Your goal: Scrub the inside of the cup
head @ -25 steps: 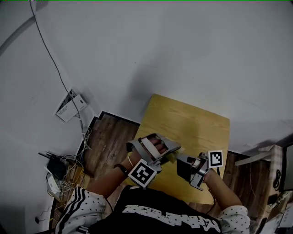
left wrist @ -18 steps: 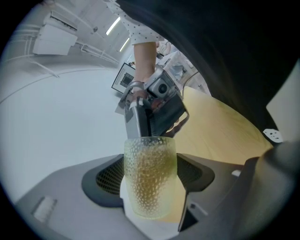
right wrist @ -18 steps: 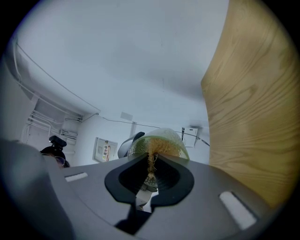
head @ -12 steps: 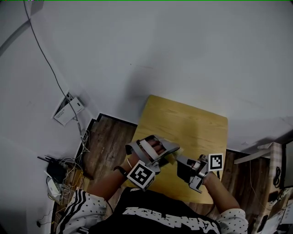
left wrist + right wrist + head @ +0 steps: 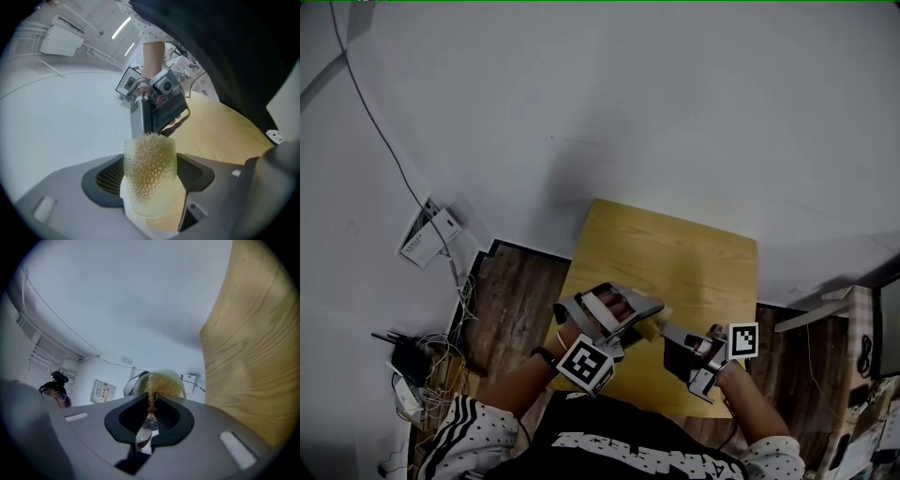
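Observation:
A translucent yellow-green cup [image 5: 150, 180] with a dotted skin lies between the jaws of my left gripper [image 5: 151, 187], which is shut on it. In the head view the cup [image 5: 654, 325] sits between the left gripper [image 5: 639, 314] and the right gripper [image 5: 671, 336], low over the near part of the wooden table [image 5: 675, 253]. My right gripper [image 5: 150, 417] is shut on a brush [image 5: 152, 401] whose tan bristles reach into the cup's mouth [image 5: 161, 383]. From the left gripper view the right gripper [image 5: 157, 110] faces the cup's far end, with bristle tips showing at the rim.
The small table stands against a white wall. On the dark wood floor to the left lie a white box [image 5: 417, 242] on a cable and a tangle of cables and plugs [image 5: 412, 366]. More clutter stands at the far right edge [image 5: 862, 375].
Both grippers stay together at the cup with the same holds. The head view has drifted, so the table and hands sit slightly lower and further left in the frame.

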Available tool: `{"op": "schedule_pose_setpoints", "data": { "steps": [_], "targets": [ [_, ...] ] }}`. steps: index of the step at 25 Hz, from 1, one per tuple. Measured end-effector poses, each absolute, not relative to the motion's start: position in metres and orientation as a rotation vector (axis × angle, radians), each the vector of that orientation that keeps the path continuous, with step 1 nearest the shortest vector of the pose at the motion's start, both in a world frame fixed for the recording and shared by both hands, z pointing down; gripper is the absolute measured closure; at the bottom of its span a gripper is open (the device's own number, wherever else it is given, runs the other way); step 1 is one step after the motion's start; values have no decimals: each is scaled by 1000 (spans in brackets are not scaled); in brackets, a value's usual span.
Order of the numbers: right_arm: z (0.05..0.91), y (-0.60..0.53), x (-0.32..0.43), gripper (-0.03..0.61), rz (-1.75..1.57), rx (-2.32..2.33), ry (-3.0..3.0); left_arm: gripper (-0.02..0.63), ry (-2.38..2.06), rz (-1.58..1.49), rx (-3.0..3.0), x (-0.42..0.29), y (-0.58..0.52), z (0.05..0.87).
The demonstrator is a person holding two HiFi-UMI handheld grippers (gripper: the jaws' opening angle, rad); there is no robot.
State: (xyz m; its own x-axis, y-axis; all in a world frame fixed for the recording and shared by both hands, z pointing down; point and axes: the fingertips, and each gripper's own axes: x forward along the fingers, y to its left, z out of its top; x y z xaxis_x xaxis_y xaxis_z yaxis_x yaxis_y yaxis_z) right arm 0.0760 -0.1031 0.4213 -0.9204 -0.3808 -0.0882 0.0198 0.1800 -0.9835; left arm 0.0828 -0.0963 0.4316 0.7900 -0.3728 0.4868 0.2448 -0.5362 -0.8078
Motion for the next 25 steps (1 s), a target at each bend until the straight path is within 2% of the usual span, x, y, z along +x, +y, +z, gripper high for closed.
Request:
{"op": "schedule_pose_setpoints", "data": {
  "steps": [25],
  "targets": [
    [411, -97, 105, 540, -1737, -400, 2073, 268, 171, -740, -2135, 88, -120, 433]
  ]
}}
